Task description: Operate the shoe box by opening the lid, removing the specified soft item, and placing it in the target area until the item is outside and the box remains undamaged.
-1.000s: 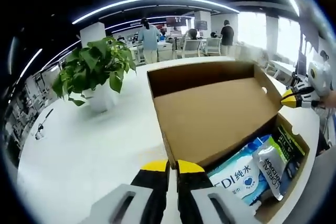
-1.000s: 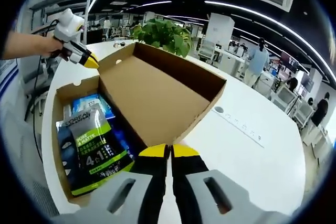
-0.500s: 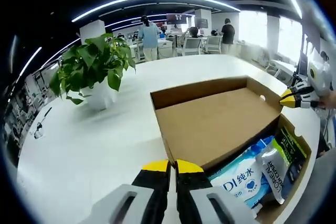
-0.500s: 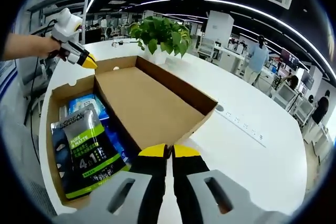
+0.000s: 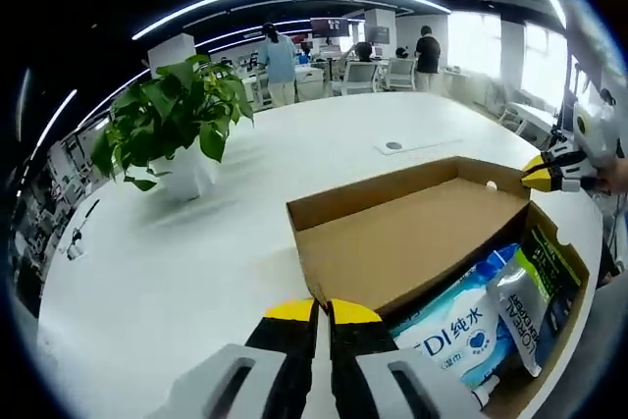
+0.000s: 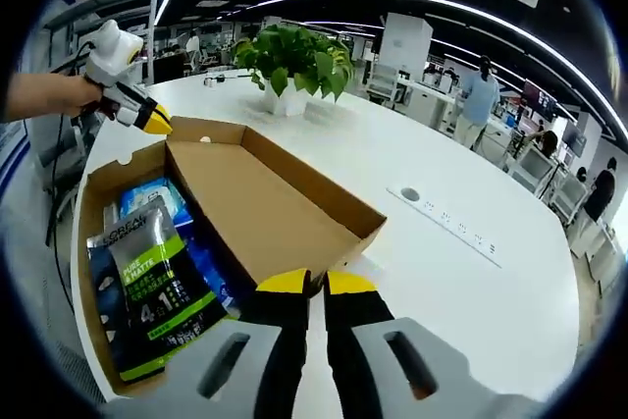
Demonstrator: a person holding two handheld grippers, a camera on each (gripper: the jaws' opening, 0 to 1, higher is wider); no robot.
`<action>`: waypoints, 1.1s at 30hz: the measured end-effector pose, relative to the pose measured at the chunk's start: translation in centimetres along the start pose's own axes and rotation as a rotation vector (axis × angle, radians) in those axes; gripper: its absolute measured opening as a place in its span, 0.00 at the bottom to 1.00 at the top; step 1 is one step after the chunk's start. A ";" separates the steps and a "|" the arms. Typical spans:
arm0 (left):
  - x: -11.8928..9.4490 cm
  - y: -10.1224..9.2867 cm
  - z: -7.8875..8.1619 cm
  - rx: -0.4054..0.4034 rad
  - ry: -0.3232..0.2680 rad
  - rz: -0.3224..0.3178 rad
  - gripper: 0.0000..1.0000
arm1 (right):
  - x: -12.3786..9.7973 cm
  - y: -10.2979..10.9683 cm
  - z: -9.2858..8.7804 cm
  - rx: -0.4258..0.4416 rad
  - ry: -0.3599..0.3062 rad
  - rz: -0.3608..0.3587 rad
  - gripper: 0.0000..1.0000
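The shoe box [image 6: 98, 272] sits at the near edge of the white bench [image 5: 196, 252], and its hinged lid [image 6: 260, 208] is swung back almost flat toward the middle of the bench. Each gripper is pinched on a corner of the lid's front flap: the left gripper [image 5: 321, 313] has its yellow-tipped jaws closed on one corner, and the right gripper [image 6: 316, 285] is closed on the opposite one. Each also shows at the far corner in the other's view.

Inside the box lie soft packs: a blue and white tissue pack [image 5: 451, 336] and, on top of it, a grey and green pouch [image 6: 147, 287] lettered "4 in 1". Which of these is the specified soft item I cannot tell from the task line alone.

The step in hand looks like finishing the lid opening. To do it well, both grippers should lower the flap evenly, so the cardboard hinge is not twisted, and stop once the lid rests on the bench rather than forcing it past flat. Only then should one gripper let go; the other can keep the lid down while the free one reaches in. A pinch on a loose edge of the pouch should lift it clear of the box wall without dragging the cardboard.

A potted plant [image 5: 172, 130] stands well apart toward the far side.
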State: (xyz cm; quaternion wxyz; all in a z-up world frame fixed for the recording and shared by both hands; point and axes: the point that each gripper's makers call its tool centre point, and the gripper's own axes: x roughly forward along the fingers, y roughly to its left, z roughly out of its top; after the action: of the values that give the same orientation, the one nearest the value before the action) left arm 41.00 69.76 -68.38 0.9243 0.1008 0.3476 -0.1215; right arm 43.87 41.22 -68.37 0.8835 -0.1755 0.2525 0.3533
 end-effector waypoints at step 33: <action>-5.7 -4.9 -0.7 -0.177 -0.043 -0.104 0.32 | -5.7 4.7 -1.3 0.110 -0.016 0.126 0.41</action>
State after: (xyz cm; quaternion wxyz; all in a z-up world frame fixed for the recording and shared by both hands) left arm 34.98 66.13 -65.58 0.9292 -0.0019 0.3419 -0.1403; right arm 36.50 40.78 -66.81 0.8700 -0.1075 0.2750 0.3949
